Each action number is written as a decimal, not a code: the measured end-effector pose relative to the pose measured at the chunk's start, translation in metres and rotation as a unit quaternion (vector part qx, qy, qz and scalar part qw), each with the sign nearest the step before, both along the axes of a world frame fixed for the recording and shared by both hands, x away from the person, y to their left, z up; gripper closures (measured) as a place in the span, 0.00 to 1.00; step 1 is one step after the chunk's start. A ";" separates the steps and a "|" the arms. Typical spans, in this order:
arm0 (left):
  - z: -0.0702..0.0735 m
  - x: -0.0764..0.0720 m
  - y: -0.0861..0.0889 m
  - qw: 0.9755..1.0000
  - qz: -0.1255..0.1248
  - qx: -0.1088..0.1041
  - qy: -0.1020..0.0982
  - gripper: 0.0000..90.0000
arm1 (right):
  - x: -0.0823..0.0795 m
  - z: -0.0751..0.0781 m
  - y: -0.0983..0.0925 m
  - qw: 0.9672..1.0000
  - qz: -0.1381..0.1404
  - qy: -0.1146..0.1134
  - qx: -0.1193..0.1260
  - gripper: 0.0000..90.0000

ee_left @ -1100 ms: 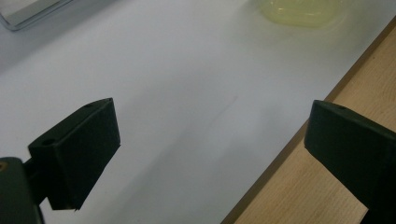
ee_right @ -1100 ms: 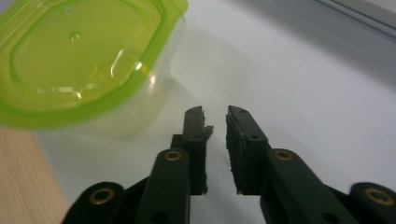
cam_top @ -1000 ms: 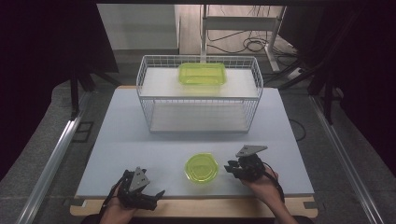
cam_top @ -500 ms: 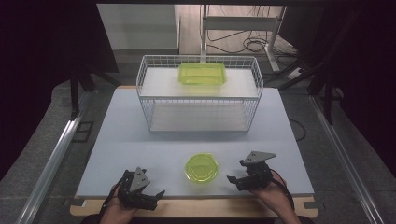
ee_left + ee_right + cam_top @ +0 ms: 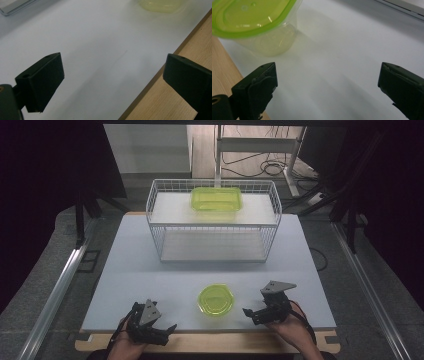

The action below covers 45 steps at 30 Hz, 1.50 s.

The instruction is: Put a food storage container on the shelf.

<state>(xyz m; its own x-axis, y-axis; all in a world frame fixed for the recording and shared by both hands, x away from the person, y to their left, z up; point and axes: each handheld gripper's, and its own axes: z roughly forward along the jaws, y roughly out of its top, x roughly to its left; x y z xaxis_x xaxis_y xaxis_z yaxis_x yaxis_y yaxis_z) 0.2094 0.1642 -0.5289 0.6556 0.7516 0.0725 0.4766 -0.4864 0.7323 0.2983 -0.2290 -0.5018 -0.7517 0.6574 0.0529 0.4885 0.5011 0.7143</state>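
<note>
- The left gripper sits at the near left edge of the desk, held in the person's left hand; its jaws stand wide apart with nothing between them.
- In the left gripper view, those jaws frame bare white desk surface and the wooden front strip, with the pale green container far off at the top edge.
- The round green lidded container rests on the desk near the front edge, between the two grippers and touching neither.
- Behind it, a white wire basket rack stands across the middle of the desk, and a rectangular green container lies on its upper shelf.
- The right gripper is just to the right of the round container, carried by the right hand; its jaws have just been opening and now stand wide apart, holding nothing.
- In the right gripper view, the round container lies ahead at upper left, clear of the jaws, its green lid on.
</note>
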 end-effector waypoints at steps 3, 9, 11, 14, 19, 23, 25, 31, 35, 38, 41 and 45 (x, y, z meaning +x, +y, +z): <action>0.000 0.000 -0.001 1.000 0.000 0.002 0.000 0.04 | -0.001 0.003 0.001 1.000 -0.005 0.001 0.004 0.06; -0.001 0.000 -0.001 1.000 -0.001 0.003 0.001 0.04 | -0.002 0.013 0.003 1.000 -0.009 0.002 0.024 0.18; -0.001 0.000 -0.001 1.000 -0.001 0.003 0.001 0.04 | -0.001 0.015 0.004 1.000 -0.004 0.006 0.028 0.21; -0.001 0.000 -0.002 1.000 -0.001 0.003 0.001 0.04 | 0.001 0.018 0.006 0.999 0.004 0.015 0.038 0.25; -0.002 0.000 -0.003 1.000 -0.002 0.004 0.002 0.04 | 0.006 0.022 0.014 0.998 0.020 0.031 0.056 0.26; -0.002 0.000 -0.005 1.000 -0.005 0.005 0.001 0.04 | 0.014 0.024 0.021 0.995 0.027 0.056 0.076 0.27; -0.002 0.000 -0.005 1.000 -0.006 0.006 0.001 0.04 | 0.018 0.025 0.023 0.994 0.027 0.061 0.087 0.29; -0.002 0.000 -0.004 1.000 -0.003 0.004 -0.001 0.04 | 0.030 0.023 0.031 0.992 0.037 0.087 0.085 0.41; -0.002 0.001 -0.004 1.000 -0.003 0.004 0.000 0.04 | 0.039 0.020 0.039 0.988 0.041 0.115 0.095 0.52; -0.003 0.001 -0.004 1.000 -0.004 0.005 0.000 0.04 | 0.043 0.019 0.042 0.986 0.043 0.129 0.096 0.56; -0.002 0.000 -0.004 1.000 -0.005 0.005 -0.001 0.04 | 0.048 0.018 0.046 0.982 0.039 0.154 0.099 0.62; -0.002 0.000 -0.004 1.000 -0.003 0.005 -0.001 0.04 | 0.054 0.014 0.048 0.976 0.034 0.187 0.108 0.69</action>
<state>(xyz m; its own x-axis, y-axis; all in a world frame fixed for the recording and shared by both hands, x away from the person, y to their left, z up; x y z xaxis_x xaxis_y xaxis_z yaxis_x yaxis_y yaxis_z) 0.2099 0.1605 -0.5312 0.6605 0.7463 0.0824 0.4714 -0.4975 0.7282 0.3524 -0.1814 -0.4873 -0.6945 0.5506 0.4632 0.7063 0.3989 0.5848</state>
